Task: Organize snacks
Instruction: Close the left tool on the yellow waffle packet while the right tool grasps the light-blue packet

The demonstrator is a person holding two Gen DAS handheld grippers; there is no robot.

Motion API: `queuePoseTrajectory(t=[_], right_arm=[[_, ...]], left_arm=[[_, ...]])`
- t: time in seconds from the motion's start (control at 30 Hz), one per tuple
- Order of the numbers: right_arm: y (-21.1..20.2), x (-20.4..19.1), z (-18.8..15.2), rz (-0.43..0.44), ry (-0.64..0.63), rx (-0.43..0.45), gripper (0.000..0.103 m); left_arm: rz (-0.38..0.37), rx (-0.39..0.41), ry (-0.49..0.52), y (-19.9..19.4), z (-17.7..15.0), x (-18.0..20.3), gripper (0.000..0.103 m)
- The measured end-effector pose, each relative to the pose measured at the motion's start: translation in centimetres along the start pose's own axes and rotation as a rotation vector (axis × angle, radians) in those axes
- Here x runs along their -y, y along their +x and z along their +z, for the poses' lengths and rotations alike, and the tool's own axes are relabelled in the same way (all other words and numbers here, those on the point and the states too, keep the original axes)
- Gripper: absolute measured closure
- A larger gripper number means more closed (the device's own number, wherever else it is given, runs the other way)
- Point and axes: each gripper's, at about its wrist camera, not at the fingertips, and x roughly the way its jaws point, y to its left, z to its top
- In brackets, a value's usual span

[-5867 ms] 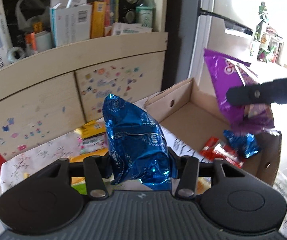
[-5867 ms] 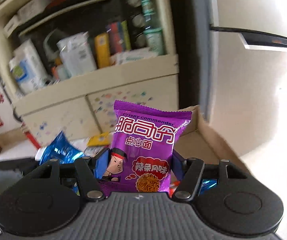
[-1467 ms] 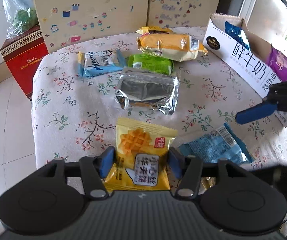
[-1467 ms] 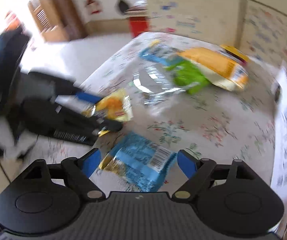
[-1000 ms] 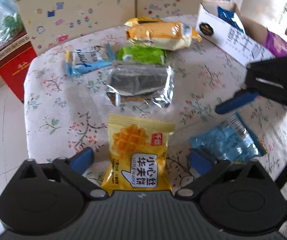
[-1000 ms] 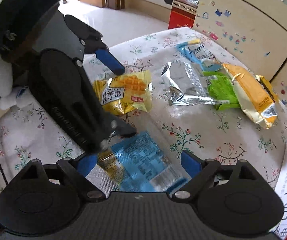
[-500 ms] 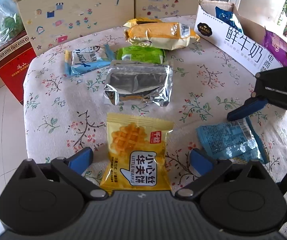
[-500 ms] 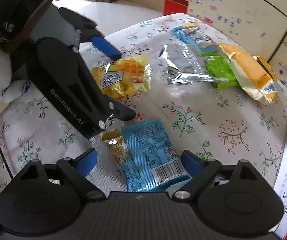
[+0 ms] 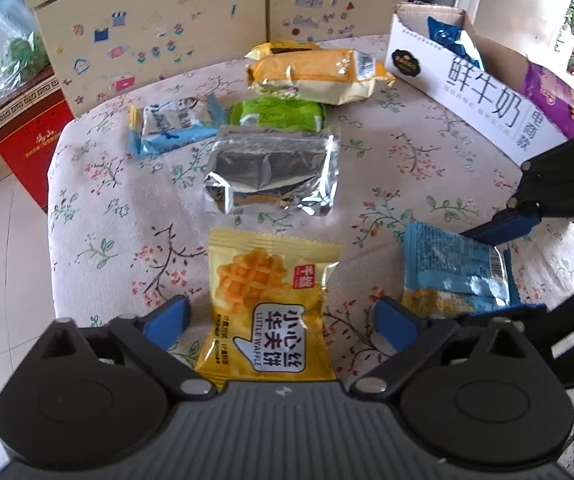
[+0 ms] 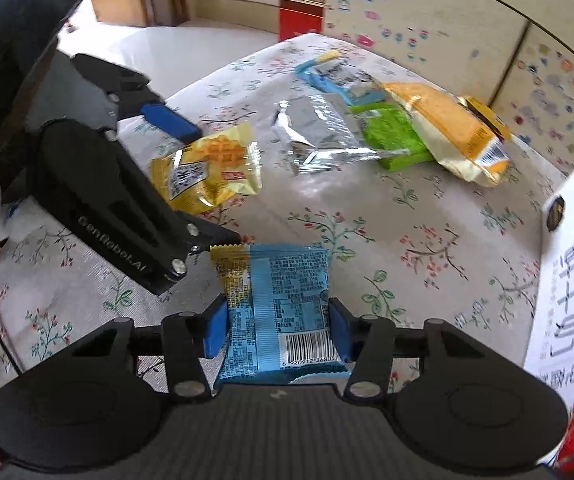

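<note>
A yellow waffle packet (image 9: 267,296) lies flat on the flowered tablecloth between the pads of my left gripper (image 9: 281,316). Those jaws are closing, with a gap still showing on both sides of the packet. My right gripper (image 10: 278,328) is closing too, and its blue pads press on both sides of a light-blue snack packet (image 10: 283,280), barcode towards the camera. In the left wrist view that blue packet (image 9: 455,268) sits to the right, with one of the right gripper's fingers (image 9: 507,226) at its far edge. The white cardboard box (image 9: 483,96) at the far right holds a blue bag and a purple one.
Further back on the table lie a silver foil packet (image 9: 271,172), a green packet (image 9: 283,114), a long orange packet (image 9: 315,72) and a pale blue packet (image 9: 171,126). A sticker-covered cabinet stands behind. A red box (image 9: 19,128) sits on the floor to the left.
My right gripper's jaws have come together onto the light-blue packet, which now stands straight between the pads. The left jaws have narrowed around the waffle packet.
</note>
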Motion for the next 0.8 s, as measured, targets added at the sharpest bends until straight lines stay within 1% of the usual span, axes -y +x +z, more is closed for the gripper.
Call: queuePoseTrajectory(t=[0.03,0.07,0.1,0.13,0.17,0.23,0.33,0.47,0.63,0.8], right_arm=[[0.0,0.2,0.1,-0.004,0.013,-0.002,0.045],[-0.1,0.3,0.1,-0.009,0.026,-0.004,0.045],[-0.3,0.5,0.1,-0.015,0.036,-0.004,0.045],[-0.5,0.6,0.1,-0.029,0.046,-0.004,0.045],[-0.7,0.9,0.1,-0.048,0.065,-0.008,0.045],[-0.9,1.5,0.1,-0.080,0.109,-0.013,0.045],[-1.5,2.5,0.2,-0.120,0.176,0.001,0.045],[-2.2,3.2,0.6,-0.125,0.225,0.038,0.045],[-2.7,3.5,1.0,-0.134,0.254,0.069,0.045],[-2.7,3.3,1.0,-0.149,0.261,0.079,0.045]], left_arm=[[-0.006,0.006,0.007,-0.2,0.1,0.1,0.020],[-0.015,0.009,0.008,-0.3,0.1,0.2,0.023],[-0.021,0.010,0.005,-0.4,0.2,0.3,0.029],[-0.020,0.012,0.005,-0.4,0.3,0.3,0.034],[-0.019,0.014,0.005,-0.4,0.4,0.3,0.037],[-0.009,0.017,-0.001,-0.5,0.5,0.3,0.047],[-0.003,0.016,-0.016,-0.5,0.7,0.1,0.049],[0.003,0.020,-0.018,-0.4,0.7,0.3,0.050],[0.001,0.024,-0.036,-0.6,0.8,0.0,0.051],[0.004,0.049,-0.052,-1.2,1.2,0.0,0.051]])
